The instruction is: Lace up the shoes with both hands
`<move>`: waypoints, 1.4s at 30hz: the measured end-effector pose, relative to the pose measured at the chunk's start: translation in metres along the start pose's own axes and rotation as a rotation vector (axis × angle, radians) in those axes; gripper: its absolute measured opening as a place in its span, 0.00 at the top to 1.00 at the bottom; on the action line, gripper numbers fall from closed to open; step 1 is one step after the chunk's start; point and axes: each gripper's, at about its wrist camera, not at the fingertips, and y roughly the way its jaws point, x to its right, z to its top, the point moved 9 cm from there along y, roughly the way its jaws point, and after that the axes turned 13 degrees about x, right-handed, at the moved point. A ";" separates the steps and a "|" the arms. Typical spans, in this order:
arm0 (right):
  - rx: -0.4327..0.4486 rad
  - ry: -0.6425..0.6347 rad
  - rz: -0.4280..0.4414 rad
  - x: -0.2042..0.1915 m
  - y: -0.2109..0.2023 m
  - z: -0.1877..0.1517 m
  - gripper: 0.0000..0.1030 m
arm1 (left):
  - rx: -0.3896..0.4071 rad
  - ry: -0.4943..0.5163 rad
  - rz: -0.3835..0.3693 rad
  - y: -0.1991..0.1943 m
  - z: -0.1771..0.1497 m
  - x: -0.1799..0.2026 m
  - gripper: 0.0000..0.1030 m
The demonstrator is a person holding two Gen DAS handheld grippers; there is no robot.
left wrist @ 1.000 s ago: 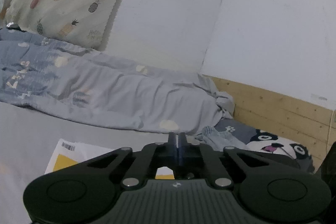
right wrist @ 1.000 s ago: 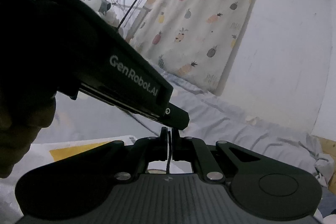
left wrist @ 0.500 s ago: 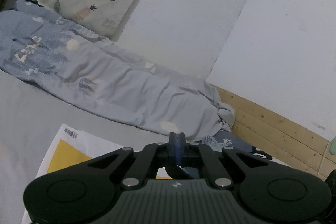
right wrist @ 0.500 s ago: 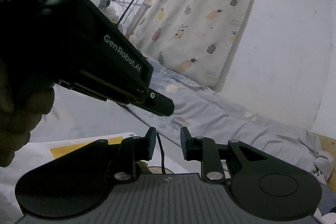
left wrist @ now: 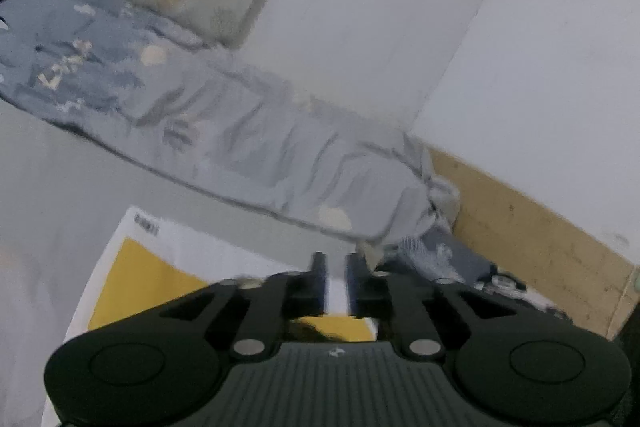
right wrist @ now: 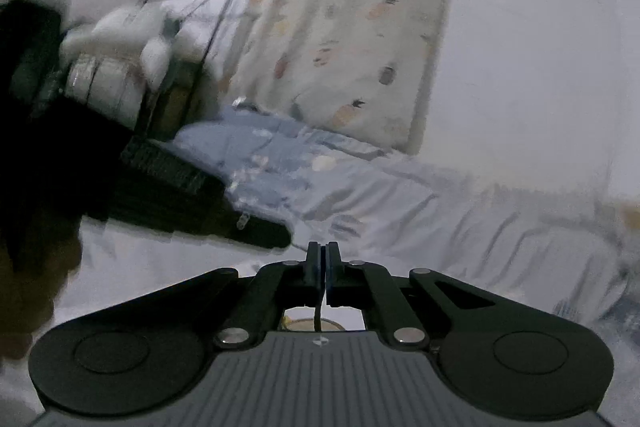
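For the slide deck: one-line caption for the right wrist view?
Right claw shut on a dark lace, blue quilt beyond.

White walls [left wrist: 540,67] enclose a bed [left wrist: 40,187]. A rumpled blue quilt [left wrist: 260,155] crosses its middle, a pineapple-print curtain [right wrist: 352,39] hangs at twelve o'clock, and a clothes rack [right wrist: 192,27] stands at ten.

Dim, cool, even light is filling both views, casting no hard shadows or glare; motion blur is smearing the pale pineapple-print curtain [right wrist: 352,39] and the crumpled grey-blue quilt [left wrist: 224,131]; fisheye distortion is bending the white walls [left wrist: 540,47] and darkening the corners; the black device [right wrist: 100,163] at left is showing almost as a silhouette.
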 end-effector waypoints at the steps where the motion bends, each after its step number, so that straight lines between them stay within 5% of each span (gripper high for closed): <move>1: 0.002 0.052 -0.008 0.009 0.001 0.003 0.99 | -0.014 0.027 -0.009 0.001 -0.003 0.003 0.79; 9: -0.012 0.278 -0.039 0.057 0.002 0.019 0.99 | -0.042 0.268 -0.060 0.001 -0.022 0.037 0.71; 12: 0.003 0.326 -0.005 0.062 -0.007 0.018 0.99 | -0.051 0.350 -0.056 0.002 -0.028 0.041 0.58; 21: -0.021 0.359 0.137 0.044 -0.018 0.017 0.99 | -0.037 0.443 -0.077 -0.002 -0.037 0.054 0.62; 25: -0.032 0.318 0.182 0.030 -0.019 0.016 0.99 | -0.045 0.429 -0.061 0.000 -0.037 0.051 0.97; 28: -0.030 0.300 0.193 0.024 -0.019 0.017 0.96 | -0.050 0.404 -0.043 0.001 -0.035 0.046 0.99; 32: -0.015 0.285 0.158 0.030 -0.020 0.018 0.62 | -0.051 0.350 0.001 0.002 -0.029 0.035 1.00; 42: -0.046 0.116 0.146 0.021 -0.021 0.006 0.62 | 0.000 0.012 0.036 -0.002 0.001 -0.007 1.00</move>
